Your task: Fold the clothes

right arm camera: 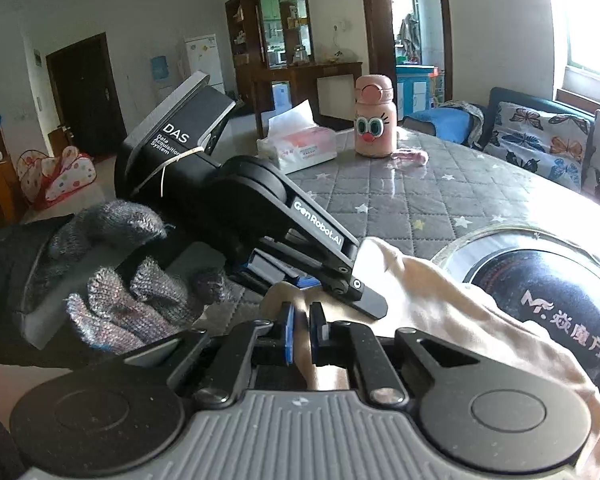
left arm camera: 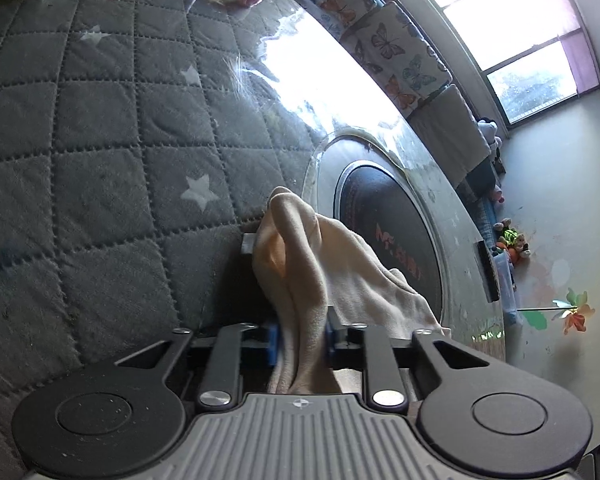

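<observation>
A cream-coloured cloth [left arm camera: 312,264] hangs bunched between the blue pads of my left gripper [left arm camera: 300,344], which is shut on it above the grey quilted table cover [left arm camera: 100,160]. In the right wrist view the same cloth [right arm camera: 440,300] drapes to the right over a black round cooktop [right arm camera: 548,300]. My right gripper [right arm camera: 301,332] is shut on a fold of the cloth. The left gripper's body [right arm camera: 240,200], held by a gloved hand [right arm camera: 132,280], sits just ahead of it, its fingers on the cloth.
A pink bottle with a cartoon face [right arm camera: 375,120], a tissue box [right arm camera: 300,144] and a small pink item [right arm camera: 410,157] stand at the table's far side. A sofa with butterfly cushions [right arm camera: 540,144] lies beyond the table. Strong window glare falls on the table [left arm camera: 320,76].
</observation>
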Motion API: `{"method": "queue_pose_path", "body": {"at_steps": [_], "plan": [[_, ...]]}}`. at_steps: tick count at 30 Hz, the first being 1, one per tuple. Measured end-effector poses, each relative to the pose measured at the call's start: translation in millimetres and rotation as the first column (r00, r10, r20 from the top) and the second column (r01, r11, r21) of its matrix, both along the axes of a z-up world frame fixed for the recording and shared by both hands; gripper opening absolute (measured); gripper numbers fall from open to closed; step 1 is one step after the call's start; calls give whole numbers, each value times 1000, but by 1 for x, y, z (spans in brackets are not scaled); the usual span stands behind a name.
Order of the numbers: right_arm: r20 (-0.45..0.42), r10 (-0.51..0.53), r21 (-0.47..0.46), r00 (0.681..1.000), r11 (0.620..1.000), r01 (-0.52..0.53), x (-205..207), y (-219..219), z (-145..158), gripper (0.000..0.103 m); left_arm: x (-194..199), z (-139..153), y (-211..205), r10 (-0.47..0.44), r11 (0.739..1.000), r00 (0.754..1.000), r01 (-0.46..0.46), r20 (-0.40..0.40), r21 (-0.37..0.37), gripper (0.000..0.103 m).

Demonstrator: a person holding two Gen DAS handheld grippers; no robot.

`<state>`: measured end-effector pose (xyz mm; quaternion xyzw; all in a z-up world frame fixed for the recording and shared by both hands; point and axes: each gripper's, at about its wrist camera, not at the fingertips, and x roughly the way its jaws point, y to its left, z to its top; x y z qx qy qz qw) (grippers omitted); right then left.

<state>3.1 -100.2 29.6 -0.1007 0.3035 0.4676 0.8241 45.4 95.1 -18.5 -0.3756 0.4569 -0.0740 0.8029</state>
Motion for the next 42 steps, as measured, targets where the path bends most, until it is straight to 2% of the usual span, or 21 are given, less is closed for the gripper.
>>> {"method": "queue_pose_path", "body": {"at_steps": [6, 12, 15, 19, 24, 28, 35, 37, 38, 39, 42], "plan": [[-7, -60, -1, 998, 998, 60, 5, -13, 1, 9, -2, 0, -1, -2, 1000, 1000, 2, 5, 9, 19], [-7, -201, -33, 980, 979, 200, 17, -50, -3, 11, -2, 0, -2, -6, 1000, 1000, 6, 6, 14, 19], [-4, -297, -60, 955, 953, 296, 27, -75, -9, 13, -2, 0, -3, -8, 1000, 1000, 8, 8, 20, 19], [-10, -436, -83, 900, 897, 433, 42, -112, -17, 19, -1, 0, -4, -9, 1000, 1000, 8, 9, 26, 19], [8, -532, -105, 846, 841, 530, 59, -137, -28, 39, -1, 0, -6, -10, 999, 1000, 9, 11, 34, 19], [-33, -583, -103, 812, 810, 577, 73, -153, -37, 40, -1, 1, -8, -12, 999, 1000, 12, 14, 42, 19], [-99, -602, -86, 793, 799, 596, 83, -155, -49, 39, -1, 3, -11, -21, 998, 1000, 19, 24, 62, 19], [-101, -601, -83, 793, 799, 595, 84, -152, -49, 31, -1, 4, -12, -23, 998, 999, 21, 29, 67, 19], [-109, -595, -80, 796, 803, 590, 85, -151, -49, 21, -1, 5, -12, -24, 997, 999, 21, 33, 67, 18], [-114, -593, -78, 797, 805, 588, 85, -150, -49, 16, -2, 5, -12, -24, 997, 999, 22, 37, 68, 18], [-107, -597, -70, 795, 802, 593, 84, -148, -44, 11, -3, 7, -12, -27, 997, 998, 23, 50, 70, 16]]}}
